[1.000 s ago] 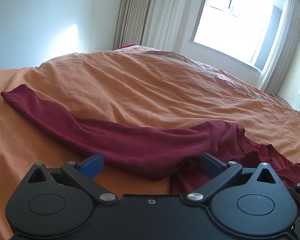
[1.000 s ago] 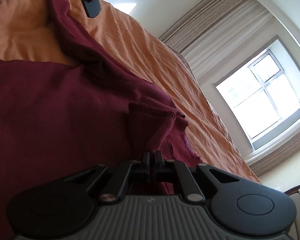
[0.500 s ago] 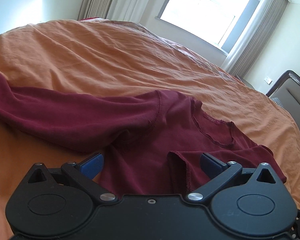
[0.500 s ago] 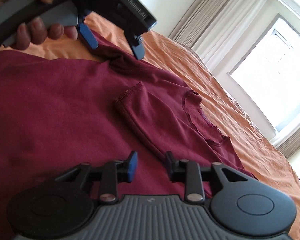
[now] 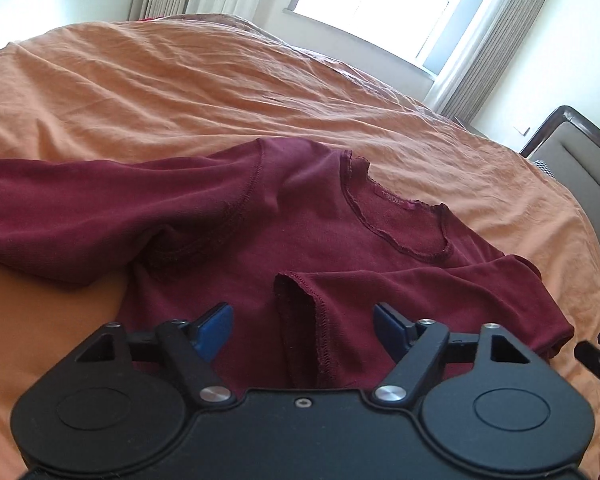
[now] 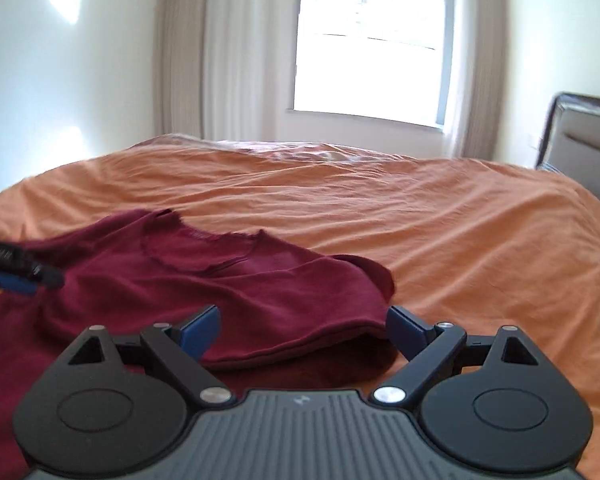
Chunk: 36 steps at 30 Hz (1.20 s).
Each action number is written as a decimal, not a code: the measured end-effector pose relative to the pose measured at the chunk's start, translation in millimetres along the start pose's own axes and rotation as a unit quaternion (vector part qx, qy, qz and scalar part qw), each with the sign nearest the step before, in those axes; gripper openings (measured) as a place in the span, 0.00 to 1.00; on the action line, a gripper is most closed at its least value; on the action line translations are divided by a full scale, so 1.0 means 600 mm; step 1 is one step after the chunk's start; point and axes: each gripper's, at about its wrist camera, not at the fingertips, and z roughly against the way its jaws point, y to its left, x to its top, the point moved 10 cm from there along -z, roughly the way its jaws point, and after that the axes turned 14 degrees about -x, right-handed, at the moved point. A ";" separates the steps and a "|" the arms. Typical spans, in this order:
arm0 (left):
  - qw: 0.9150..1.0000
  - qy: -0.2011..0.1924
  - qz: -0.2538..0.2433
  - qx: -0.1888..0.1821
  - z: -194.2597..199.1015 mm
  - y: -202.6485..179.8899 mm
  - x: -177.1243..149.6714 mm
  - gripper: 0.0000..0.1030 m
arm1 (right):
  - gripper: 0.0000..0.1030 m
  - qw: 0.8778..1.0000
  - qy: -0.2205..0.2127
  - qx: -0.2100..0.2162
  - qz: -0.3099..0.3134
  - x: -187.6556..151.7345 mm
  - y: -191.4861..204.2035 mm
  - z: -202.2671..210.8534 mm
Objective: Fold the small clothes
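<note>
So the maroon top (image 5: 300,232) is lying flat on the bed (image 5: 180,92) w/ orange sheet, one sleeve folded across the chest, cuff (image 5: 300,320) sitting btwn the left claw (image 5: 303,326) pads. That claw's jaws have just been closing in but aren't touching fabric. Right claw (image 6: 303,330) has just been opening, now spread wide over the folded edge, gripping nothing

the shirt's left sleeve (image 5: 40,208) runs off the left wrist view's edge.
</note>
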 end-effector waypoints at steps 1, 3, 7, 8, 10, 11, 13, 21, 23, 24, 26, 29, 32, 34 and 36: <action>1.000 0.001 0.003 0.000 -0.002 0.000 -0.001 0.57 | 0.75 1.000 0.008 -0.005 -0.027 0.005 -0.019 -0.017; 1.000 0.006 0.011 0.003 -0.008 0.002 -0.002 0.39 | 0.66 0.996 0.029 -0.012 -0.078 0.010 -0.055 -0.054; 1.000 0.004 0.003 0.004 -0.012 -0.003 0.001 0.20 | 0.58 0.989 0.068 -0.013 -0.131 0.013 -0.092 -0.124; 1.000 0.004 -0.002 0.004 -0.012 -0.005 0.003 0.12 | 0.58 0.988 0.078 -0.012 -0.135 0.014 -0.093 -0.140; 1.000 0.004 -0.008 -0.001 -0.013 -0.012 0.007 0.04 | 0.56 0.983 0.098 -0.013 -0.151 0.014 -0.094 -0.176; 1.000 0.003 -0.010 -0.002 -0.014 -0.015 0.009 0.03 | 0.55 0.981 0.109 -0.007 -0.159 0.014 -0.093 -0.191; 1.000 -0.001 -0.016 -0.002 -0.013 -0.020 0.015 0.02 | 0.42 0.975 0.130 0.003 -0.178 0.012 -0.087 -0.220; 0.999 -0.025 -0.038 -0.019 0.004 -0.037 0.052 0.01 | 0.08 0.978 0.107 0.022 -0.176 0.023 -0.095 -0.210; 0.998 -0.031 -0.038 -0.026 0.007 -0.037 0.064 0.01 | 0.08 0.980 0.082 0.037 -0.179 0.041 -0.106 -0.191; 0.998 -0.033 -0.040 -0.026 0.007 -0.036 0.069 0.01 | 0.08 0.979 0.082 0.045 -0.180 0.044 -0.113 -0.187; 0.998 -0.034 -0.047 -0.022 0.002 -0.033 0.077 0.01 | 0.08 0.977 0.089 0.052 -0.188 0.044 -0.129 -0.187; 0.998 -0.021 -0.045 -0.023 -0.024 -0.023 0.079 0.01 | 0.06 0.974 0.102 0.038 -0.197 0.037 -0.152 -0.195; 0.999 0.004 -0.046 -0.009 -0.057 -0.006 0.074 0.01 | 0.06 0.969 0.116 0.038 -0.215 0.020 -0.160 -0.205; 0.999 0.015 -0.044 -0.005 -0.070 0.002 0.069 0.01 | 0.06 0.973 0.115 0.030 -0.200 0.013 -0.156 -0.206; 0.999 0.017 -0.045 -0.003 -0.074 0.005 0.067 0.01 | 0.06 0.978 0.099 0.015 -0.184 0.017 -0.152 -0.206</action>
